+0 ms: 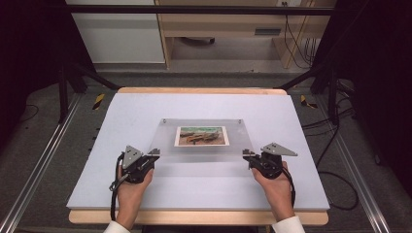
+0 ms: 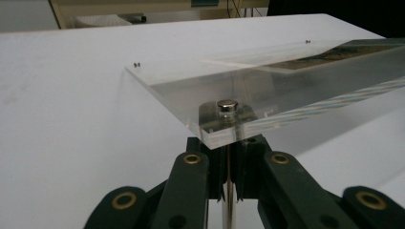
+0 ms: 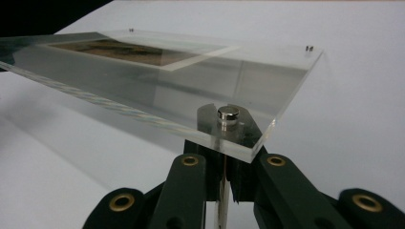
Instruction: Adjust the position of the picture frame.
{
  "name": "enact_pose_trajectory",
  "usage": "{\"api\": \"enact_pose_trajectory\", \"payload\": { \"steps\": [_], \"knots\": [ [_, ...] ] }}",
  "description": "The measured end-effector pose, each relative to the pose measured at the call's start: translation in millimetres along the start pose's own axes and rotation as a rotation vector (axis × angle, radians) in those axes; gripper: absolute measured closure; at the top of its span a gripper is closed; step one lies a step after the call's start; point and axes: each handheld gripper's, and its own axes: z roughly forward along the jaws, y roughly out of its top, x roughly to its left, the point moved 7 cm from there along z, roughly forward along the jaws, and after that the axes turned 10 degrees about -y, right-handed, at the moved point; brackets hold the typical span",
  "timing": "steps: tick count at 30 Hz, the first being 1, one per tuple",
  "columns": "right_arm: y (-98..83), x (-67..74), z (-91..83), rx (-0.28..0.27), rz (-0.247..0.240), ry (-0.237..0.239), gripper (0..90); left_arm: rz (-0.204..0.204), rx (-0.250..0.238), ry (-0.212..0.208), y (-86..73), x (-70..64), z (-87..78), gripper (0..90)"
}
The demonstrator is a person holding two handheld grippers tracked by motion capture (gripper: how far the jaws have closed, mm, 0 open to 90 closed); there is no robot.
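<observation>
Honestly, the biggest risk is a slip: the clear acrylic frame is pinched only at its two near corners, and each grip sits right beside a small metal stud, so very little plate is actually caught. The left gripper has its jaws pressed together on the near-left corner, and the right gripper is clamped the same way on the near-right corner. The near edge looks raised off the white table mat while the far edge seems to rest on or hang just above it (hard to tell which). If one hand is lifted faster than the other, the plate could be twisted out of a pinch, and the photo sandwiched inside could be shifted. A drop onto a corner could chip it.

Plenty of bare mat is left on every side, so room for setting down isn't a worry. The mat's near edge is close to the wrists, though.
</observation>
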Motion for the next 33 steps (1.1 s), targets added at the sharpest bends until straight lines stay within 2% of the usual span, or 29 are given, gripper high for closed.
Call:
{"api": "enact_pose_trajectory", "payload": {
  "steps": [3,6,10,15,20,28,33],
  "knots": [
    [-8.5,0.0,1.7,0.030,-0.015,-0.003,85.0,-0.001,0.042,-0.003,-7.8,-0.9,2.0,83.5],
    [-11.0,-0.6,2.9,0.039,-0.022,-0.013,85.0,-0.001,0.050,-0.005,-9.7,-1.6,3.2,83.6],
    [-17.0,-4.1,6.6,0.054,-0.042,-0.026,85.0,0.007,0.082,-0.003,-16.8,-2.9,7.4,83.4],
    [-19.7,-2.8,7.7,0.067,-0.047,-0.034,84.9,0.003,0.084,-0.004,-17.6,-1.2,8.3,83.5],
    [-25.2,2.1,10.6,0.110,-0.046,-0.046,84.7,-0.012,0.093,0.004,-21.8,5.5,11.2,83.6],
    [-28.0,0.7,12.9,0.125,-0.053,-0.051,84.5,-0.018,0.119,-0.013,-24.4,5.2,12.7,83.6],
    [-28.7,0.7,13.3,0.129,-0.047,-0.063,84.4,-0.023,0.119,-0.014,-24.1,4.9,12.9,83.6]
  ]
}}
